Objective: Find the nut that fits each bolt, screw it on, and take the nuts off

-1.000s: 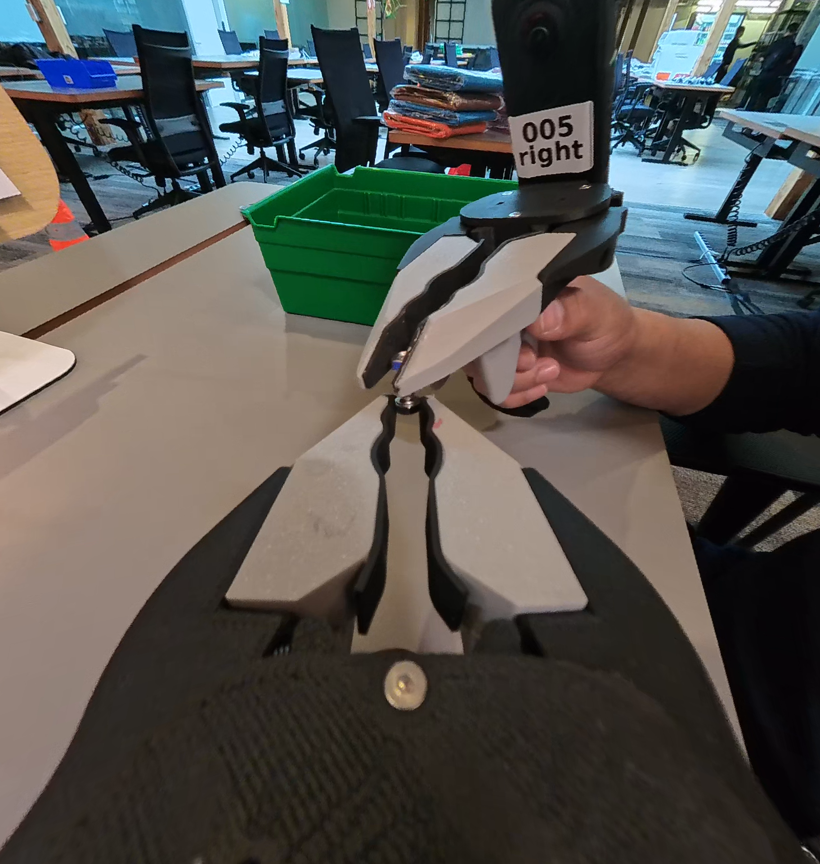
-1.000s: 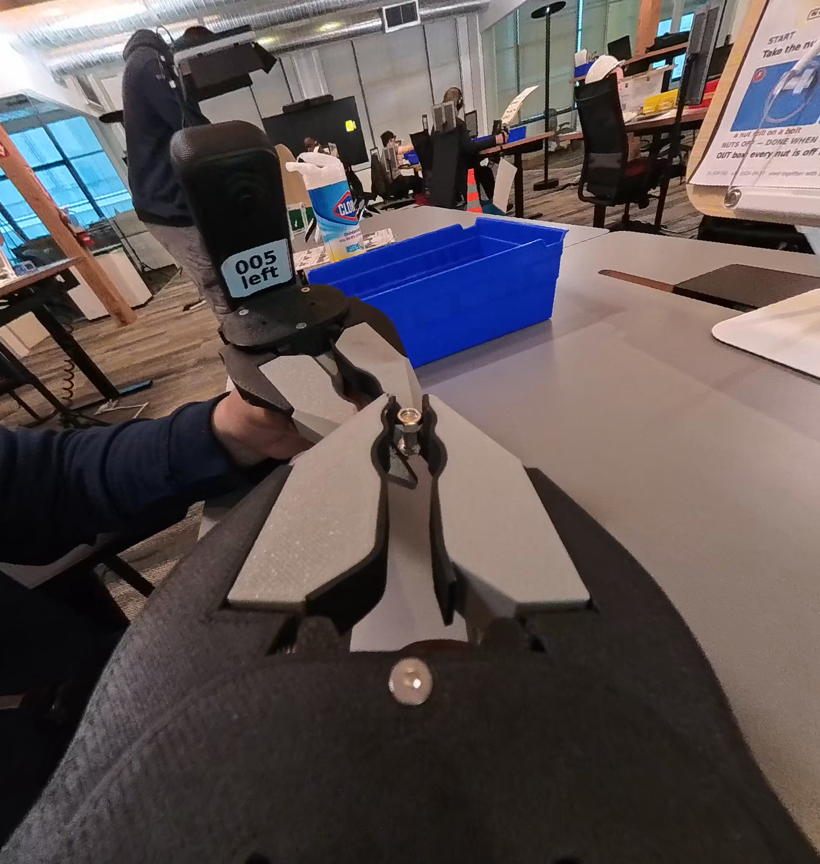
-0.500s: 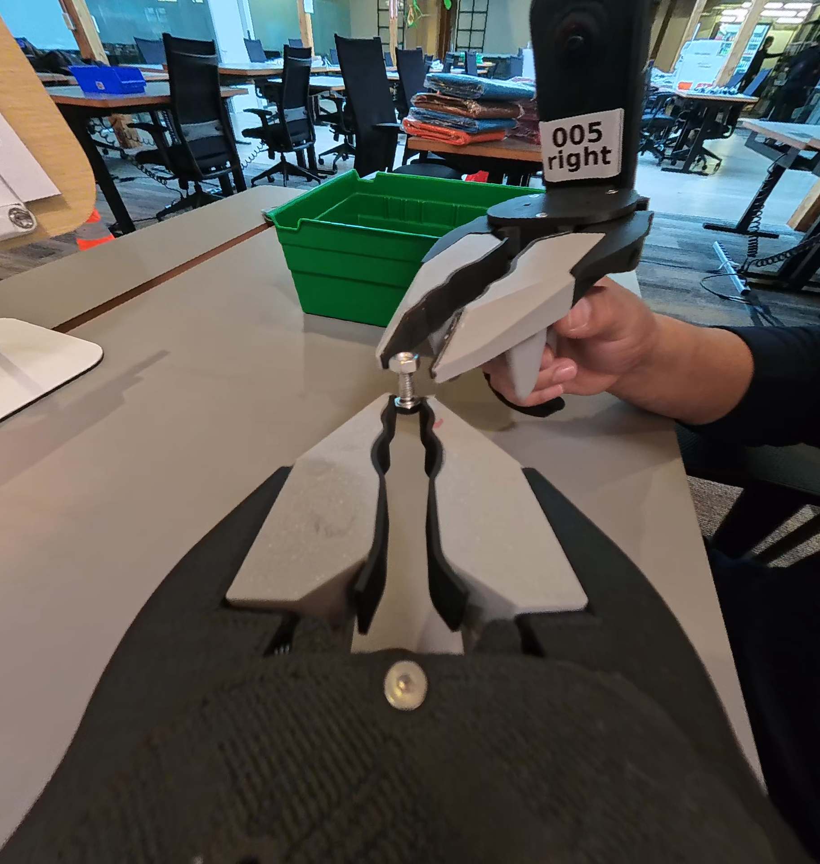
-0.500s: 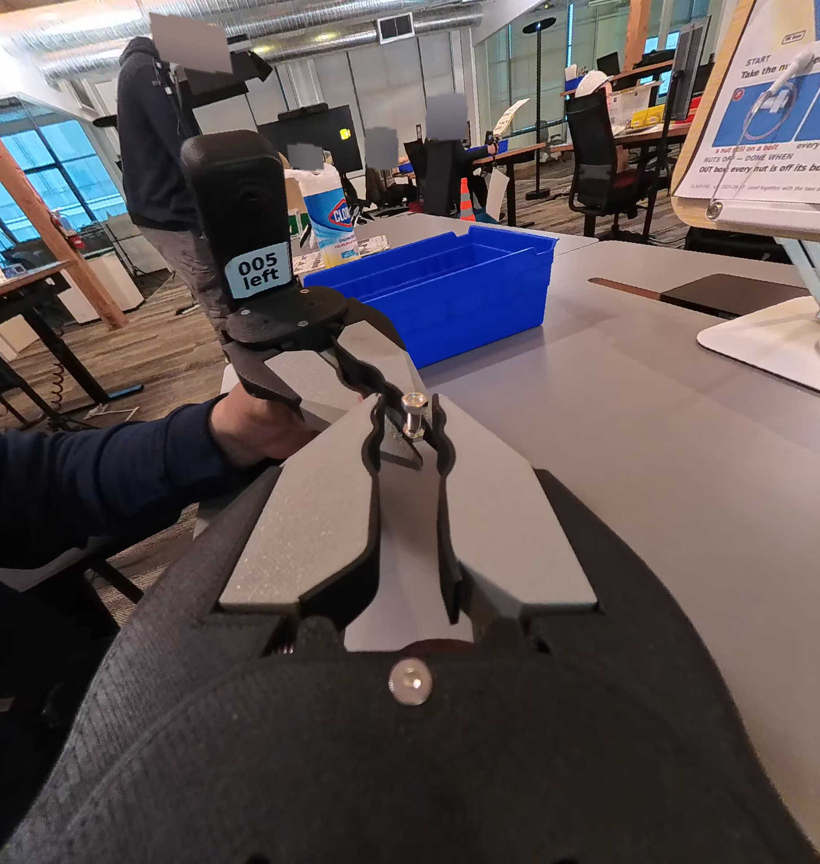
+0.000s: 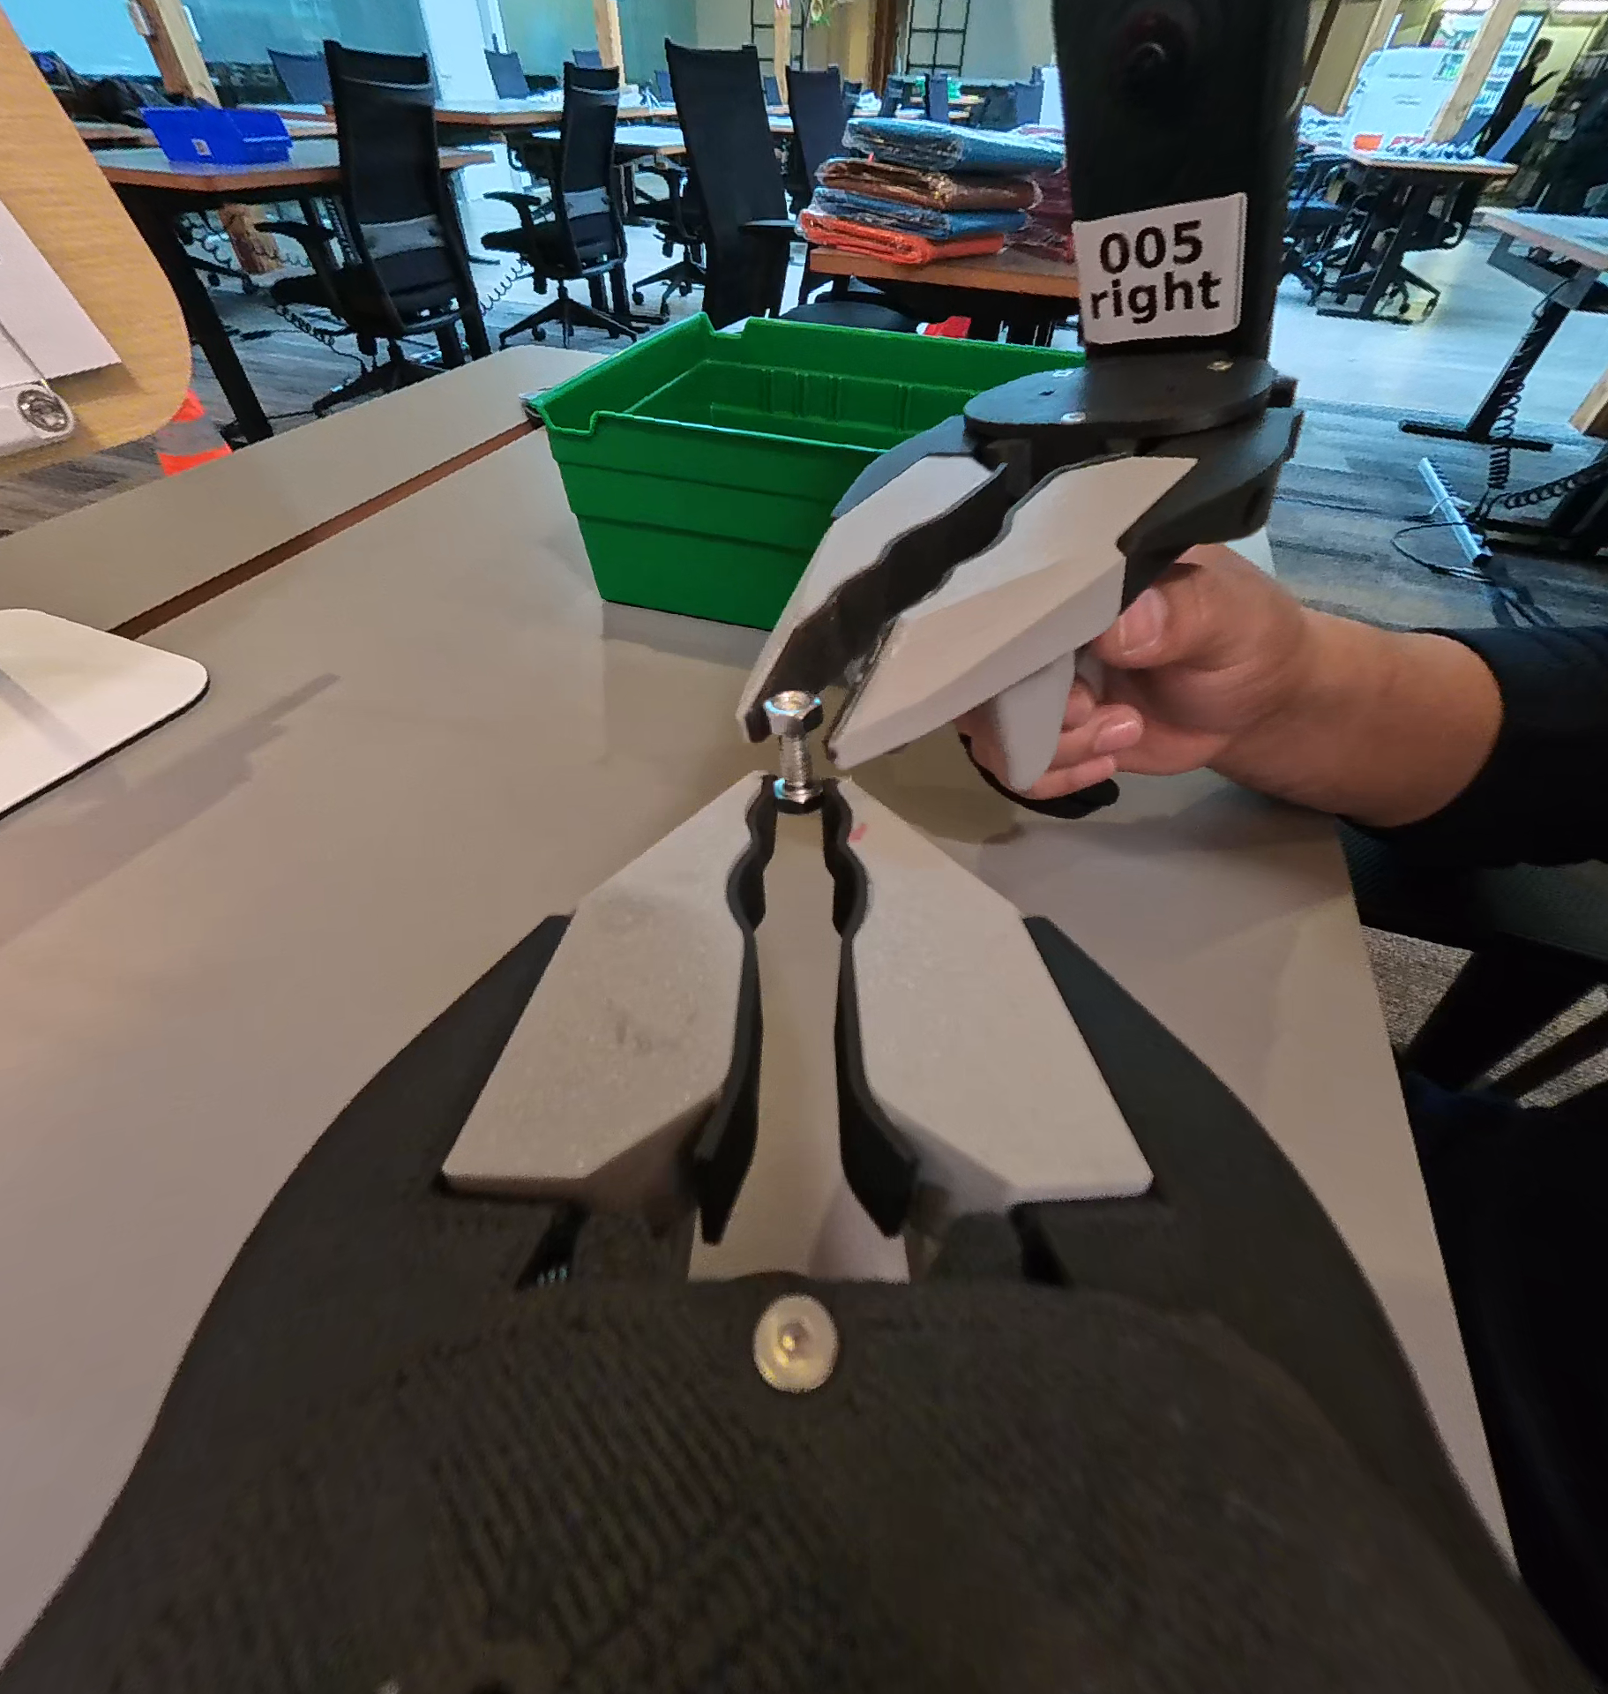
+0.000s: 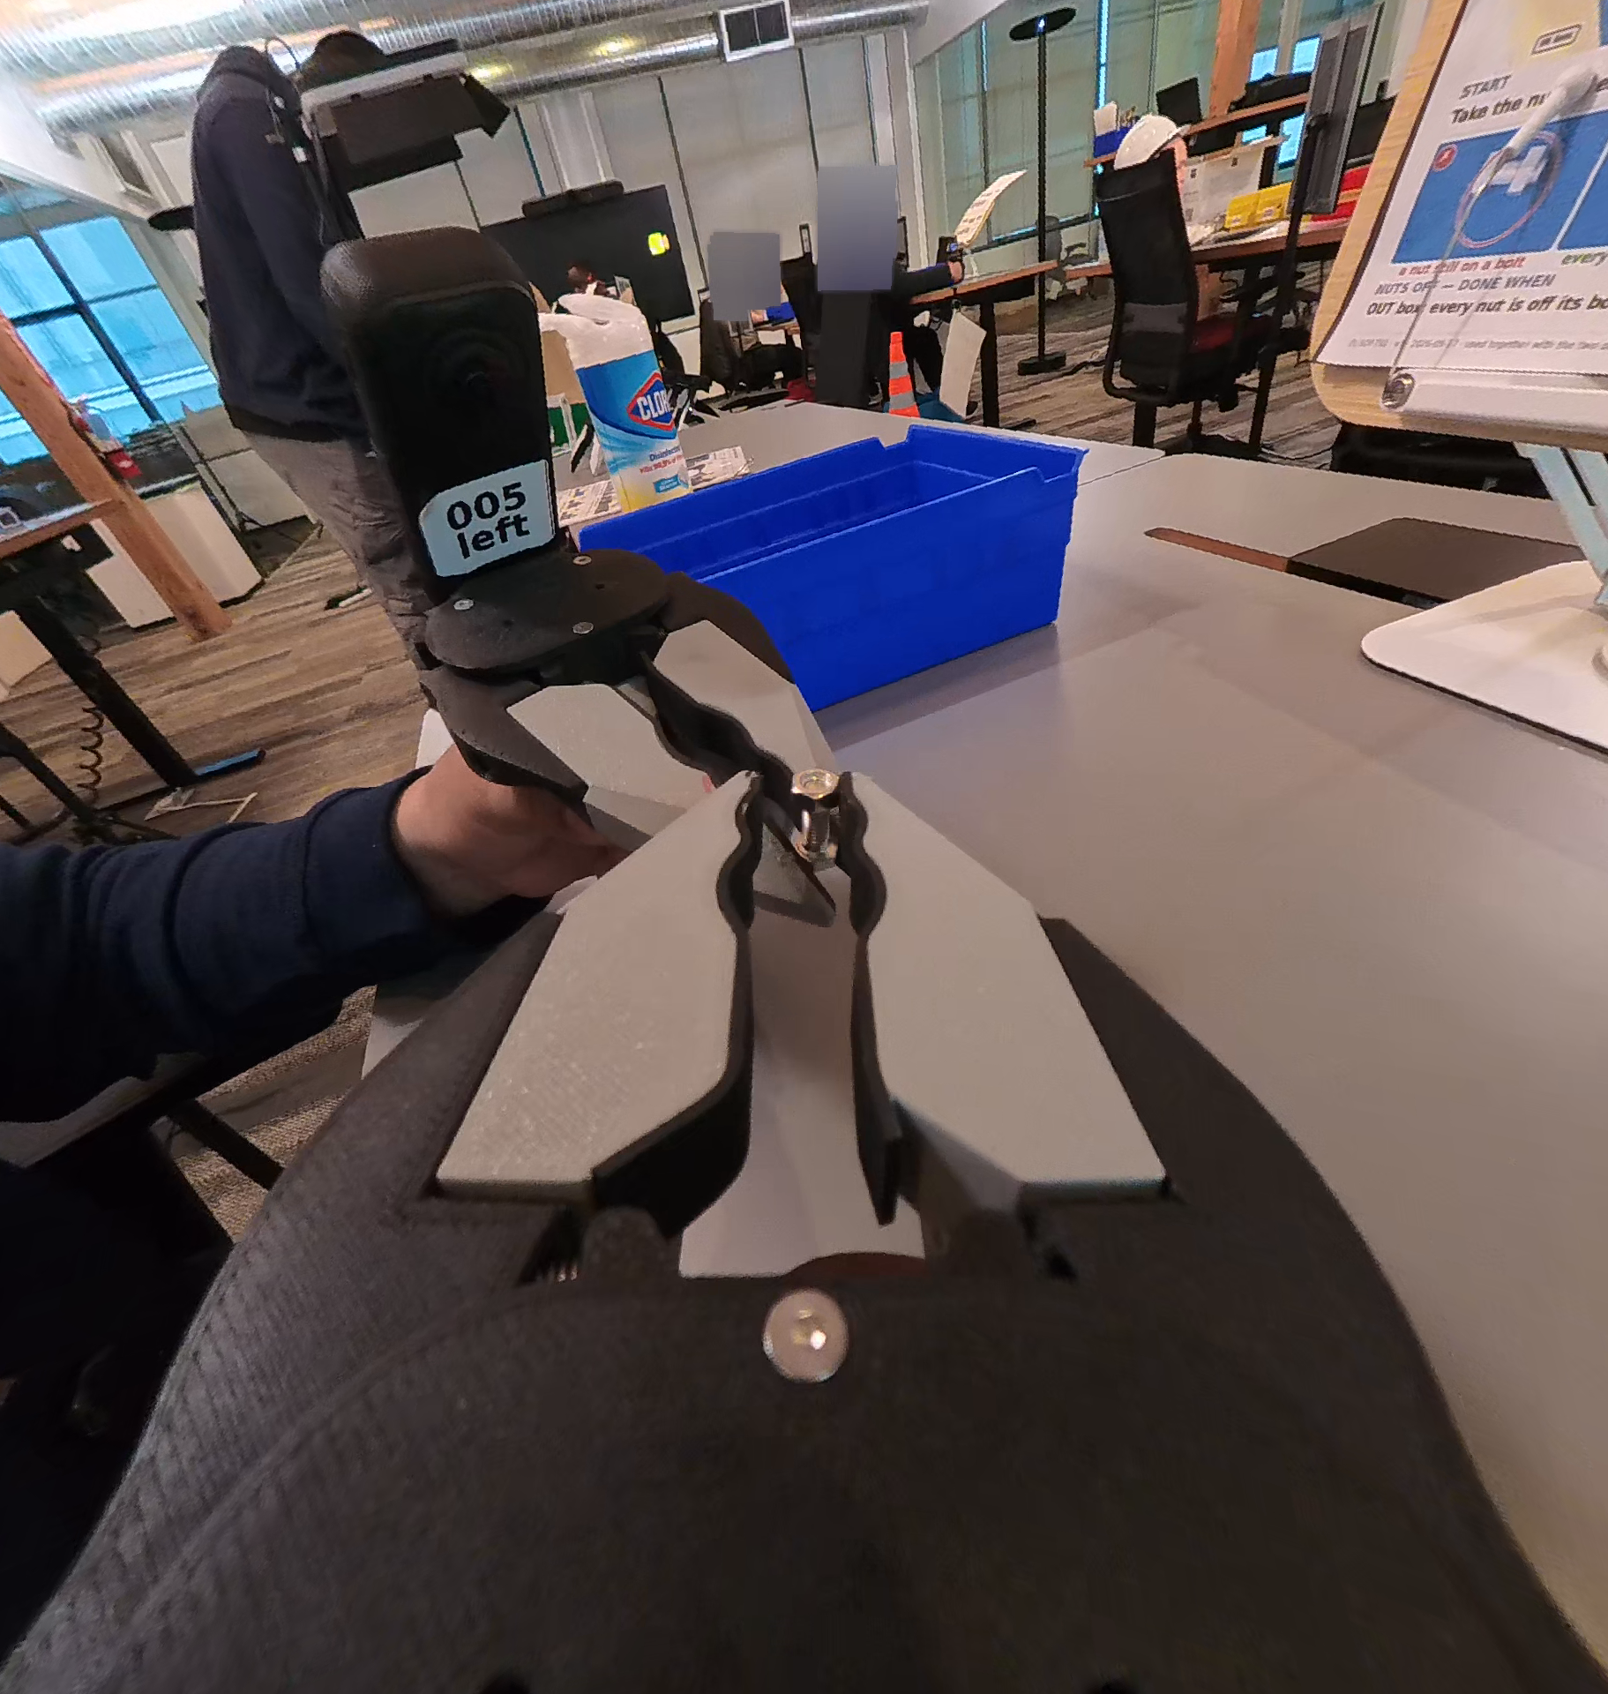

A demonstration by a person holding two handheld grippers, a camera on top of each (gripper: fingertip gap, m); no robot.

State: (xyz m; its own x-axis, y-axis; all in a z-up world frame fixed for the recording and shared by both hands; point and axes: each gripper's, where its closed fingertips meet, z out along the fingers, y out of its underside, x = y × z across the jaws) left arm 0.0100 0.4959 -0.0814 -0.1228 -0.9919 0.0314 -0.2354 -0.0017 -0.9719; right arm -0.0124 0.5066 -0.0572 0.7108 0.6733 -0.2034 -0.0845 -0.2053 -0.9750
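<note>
Grey table (image 5: 323,825) bears a green bin (image 5: 708,513). Above it, left gripper (image 5: 795,802) pinches the bolt (image 5: 793,747) at its lower end; long axis upright. Right gripper (image 6: 804,807) is parted around the nut (image 5: 791,710) on top.

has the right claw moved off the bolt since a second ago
Yes. In the left wrist view the right claw has lifted and opened, baring the bolt the left claw holds. Against the green bin it sits higher.

We see bright, even office light from ceiling fixtures and windows (image 6: 67,367). The table (image 5: 369,733) shows soft shadows and mild sheen. Fisheye bending warps the edges; near foreground looks slightly soft.
</note>
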